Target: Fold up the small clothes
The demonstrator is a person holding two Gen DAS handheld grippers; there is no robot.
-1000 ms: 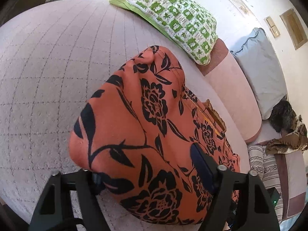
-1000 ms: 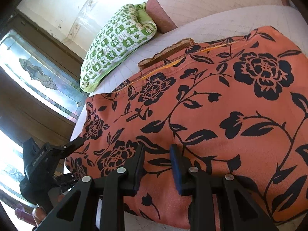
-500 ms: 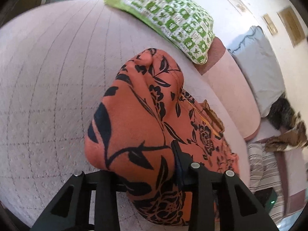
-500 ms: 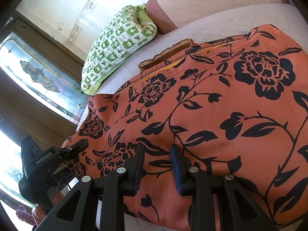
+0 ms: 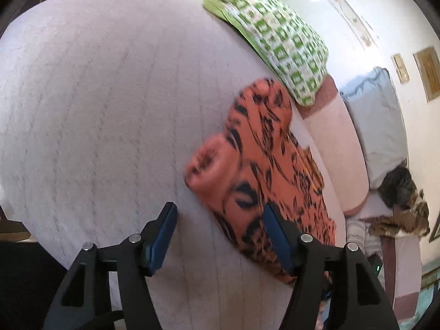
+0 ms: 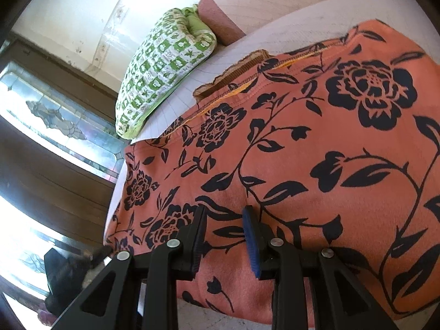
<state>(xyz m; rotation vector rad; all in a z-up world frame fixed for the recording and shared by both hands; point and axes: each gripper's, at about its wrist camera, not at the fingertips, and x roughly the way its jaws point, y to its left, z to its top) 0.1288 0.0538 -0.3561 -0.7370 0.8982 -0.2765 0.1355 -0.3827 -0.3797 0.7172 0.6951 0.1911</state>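
Observation:
An orange garment with black flowers (image 5: 255, 165) lies folded on the pale quilted bed (image 5: 96, 110). My left gripper (image 5: 220, 209) has drawn back from its rumpled left end. Its jaws are opening, and only the garment's edge shows between them, with no pad pressing on it. In the right wrist view the garment (image 6: 316, 151) fills most of the frame. My right gripper (image 6: 224, 211) is shut on a ridge of its near edge. The left gripper (image 6: 68, 264) shows as a dark blur at the garment's far left corner.
A green-and-white checked pillow (image 5: 275, 38) lies at the head of the bed, just beyond the garment. A pink bolster (image 5: 338, 148), a light blue pillow (image 5: 376, 126) and a dark furry heap (image 5: 398, 189) sit to the right. A brown frilled edge (image 6: 233, 71) peeks from under the garment.
My left gripper let go of the garment's end, opened and pulled back leftward; the end dropped onto the bed. The right gripper kept still.

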